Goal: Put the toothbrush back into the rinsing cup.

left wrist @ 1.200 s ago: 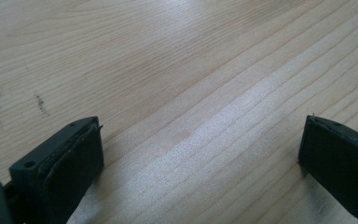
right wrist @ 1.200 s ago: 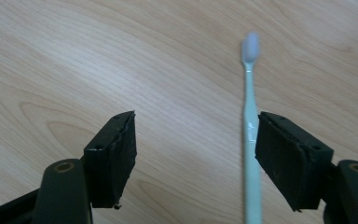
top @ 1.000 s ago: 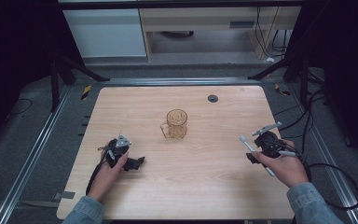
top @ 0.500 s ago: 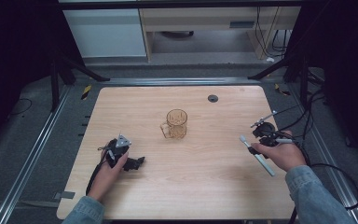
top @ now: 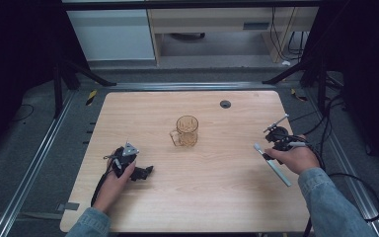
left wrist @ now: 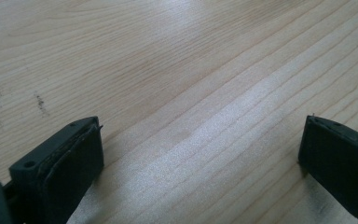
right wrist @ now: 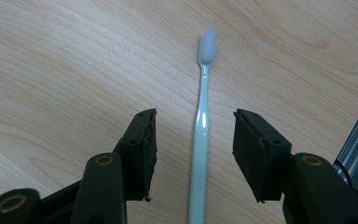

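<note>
A pale green toothbrush (right wrist: 201,121) lies flat on the wooden table (top: 217,197), its white bristle head pointing away from me. My right gripper (right wrist: 195,140) stands open right over it, one jaw on each side of the handle, not touching it. In the high view the toothbrush (top: 276,168) lies at the right side of the table under the right gripper (top: 271,150). A clear amber glass mug (top: 185,131) stands upright near the table's middle. My left gripper (top: 145,172) rests low at the front left, and its jaws (left wrist: 200,154) are open wide over bare wood.
A small dark round grommet (top: 225,103) sits in the tabletop at the back. Cables (top: 335,148) trail off the right edge. Metal rails (top: 39,158) run along both sides of the table, and a cabinet stands behind it.
The right hand has moved its gripper back and turned it, so its jaws now straddle the toothbrush handle. The left gripper has stayed in place.
</note>
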The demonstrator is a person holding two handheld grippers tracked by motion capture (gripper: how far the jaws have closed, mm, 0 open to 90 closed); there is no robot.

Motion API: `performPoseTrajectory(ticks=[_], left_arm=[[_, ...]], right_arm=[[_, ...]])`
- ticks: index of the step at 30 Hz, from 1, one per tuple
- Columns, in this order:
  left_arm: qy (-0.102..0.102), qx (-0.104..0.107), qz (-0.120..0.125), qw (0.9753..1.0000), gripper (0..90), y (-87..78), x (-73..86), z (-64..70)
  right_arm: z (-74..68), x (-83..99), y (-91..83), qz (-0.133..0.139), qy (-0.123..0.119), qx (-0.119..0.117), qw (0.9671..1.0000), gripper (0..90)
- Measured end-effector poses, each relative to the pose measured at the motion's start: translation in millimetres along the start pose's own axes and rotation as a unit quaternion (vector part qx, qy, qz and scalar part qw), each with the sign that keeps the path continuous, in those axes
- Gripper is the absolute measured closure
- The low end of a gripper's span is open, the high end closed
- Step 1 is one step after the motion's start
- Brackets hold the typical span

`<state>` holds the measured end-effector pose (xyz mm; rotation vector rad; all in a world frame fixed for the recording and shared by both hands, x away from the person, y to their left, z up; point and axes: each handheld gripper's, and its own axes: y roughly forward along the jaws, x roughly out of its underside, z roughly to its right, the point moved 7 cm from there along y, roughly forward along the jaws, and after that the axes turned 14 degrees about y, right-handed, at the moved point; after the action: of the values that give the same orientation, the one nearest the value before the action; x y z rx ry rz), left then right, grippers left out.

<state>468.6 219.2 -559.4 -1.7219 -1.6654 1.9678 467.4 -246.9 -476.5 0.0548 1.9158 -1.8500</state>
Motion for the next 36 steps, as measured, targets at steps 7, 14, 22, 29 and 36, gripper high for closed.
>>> performPoseTrajectory(ticks=[7, 14, 22, 29, 36], left_arm=[[0.0, 0.0, 0.0, 1.0, 0.0, 0.0, 0.0, 0.0], [0.001, 0.0, 0.0, 1.0, 0.0, 0.0, 0.0, -0.2], [0.001, 0.0, 0.0, 1.0, 0.0, 0.0, 0.0, -0.2], [0.0, 0.0, 0.0, 1.0, 0.0, 0.0, 0.0, 0.0], [0.0, 0.0, 0.0, 1.0, 0.0, 0.0, -0.1, 0.0]], right_arm=[[0.6, -1.3, 3.0, -0.009, 0.007, -0.005, 0.9999, 53.2], [2.4, -2.4, 5.8, -0.022, 0.009, -0.01, 0.9997, 57.5], [8.8, -0.5, 18.8, -0.053, 0.017, -0.006, 0.9985, 61.0], [11.9, -0.4, 26.6, -0.067, 0.02, -0.007, 0.9975, 62.5], [15.9, -0.2, 38.7, -0.089, 0.024, -0.004, 0.9957, 65.1]])
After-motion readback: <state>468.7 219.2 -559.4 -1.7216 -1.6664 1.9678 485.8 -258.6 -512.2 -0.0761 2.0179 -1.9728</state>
